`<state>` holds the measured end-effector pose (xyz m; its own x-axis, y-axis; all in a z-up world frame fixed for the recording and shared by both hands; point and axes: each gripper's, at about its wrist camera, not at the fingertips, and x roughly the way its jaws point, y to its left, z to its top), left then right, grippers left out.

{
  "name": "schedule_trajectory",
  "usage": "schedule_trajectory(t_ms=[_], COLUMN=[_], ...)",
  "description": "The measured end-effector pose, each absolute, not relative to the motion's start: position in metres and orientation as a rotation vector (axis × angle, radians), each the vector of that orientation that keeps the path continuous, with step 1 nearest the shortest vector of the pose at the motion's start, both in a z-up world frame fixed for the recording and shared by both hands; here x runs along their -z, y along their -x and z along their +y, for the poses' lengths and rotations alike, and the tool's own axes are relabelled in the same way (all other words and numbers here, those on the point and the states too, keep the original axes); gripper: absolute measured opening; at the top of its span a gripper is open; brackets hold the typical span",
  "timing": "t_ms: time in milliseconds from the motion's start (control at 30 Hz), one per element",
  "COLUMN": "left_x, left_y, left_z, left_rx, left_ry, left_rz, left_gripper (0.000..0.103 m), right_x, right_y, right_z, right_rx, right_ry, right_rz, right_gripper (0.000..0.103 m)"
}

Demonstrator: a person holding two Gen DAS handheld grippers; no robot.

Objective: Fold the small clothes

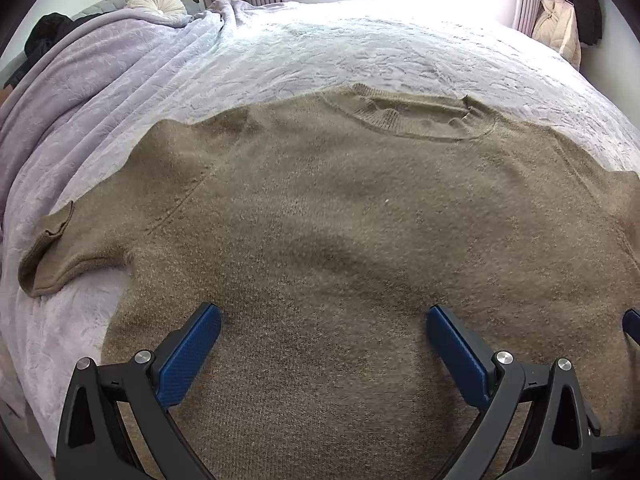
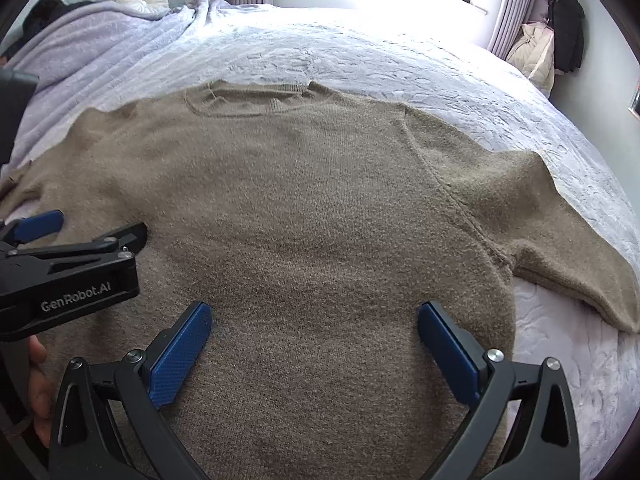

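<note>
Here, both tongs (image 1: 324, 316) (image 2: 314, 314) gape over sweater (image 1: 340, 220), seemingly untouched.

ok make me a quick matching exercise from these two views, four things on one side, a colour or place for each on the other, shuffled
Things:
1. sweater
2. bedspread
3. round cushion
4. gripper pads

Descriptions:
A. blue
B. cream, at the head of the bed
C. brown, spread flat with the collar far from the cameras
D. pale lilac, under the garment

Pairs: 1-C, 2-D, 3-B, 4-A
</note>
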<state>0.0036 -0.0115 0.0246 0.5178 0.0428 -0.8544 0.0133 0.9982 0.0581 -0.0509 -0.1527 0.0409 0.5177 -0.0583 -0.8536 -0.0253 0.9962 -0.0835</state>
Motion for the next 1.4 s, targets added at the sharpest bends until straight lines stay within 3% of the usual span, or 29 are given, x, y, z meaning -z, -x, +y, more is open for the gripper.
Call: schedule_trajectory(t_ms=[567,1033,1400], left_x=[-0.085,-0.091,-0.078], left_y=[-0.015,-0.032,-0.038], left_z=[-0.084,-0.186,-0.273], left_rx=[0.12,0.238,0.342], left_ry=[-0.104,-0.173,-0.244], left_rz=[0.939,0.93,0.958], left_gripper=[0.103,0.103,0.103], right_x=[-0.117,-0.115,-0.1], right_y=[0.048,0.052,0.104], right_z=[-0.243,-0.357,-0.48], right_rx=[0.123,0.31,0.538], right_ry=[-0.032,-0.176,-0.336], right_rz=[0.884,0.878,0.899], right_gripper=[0.103,0.103,0.103])
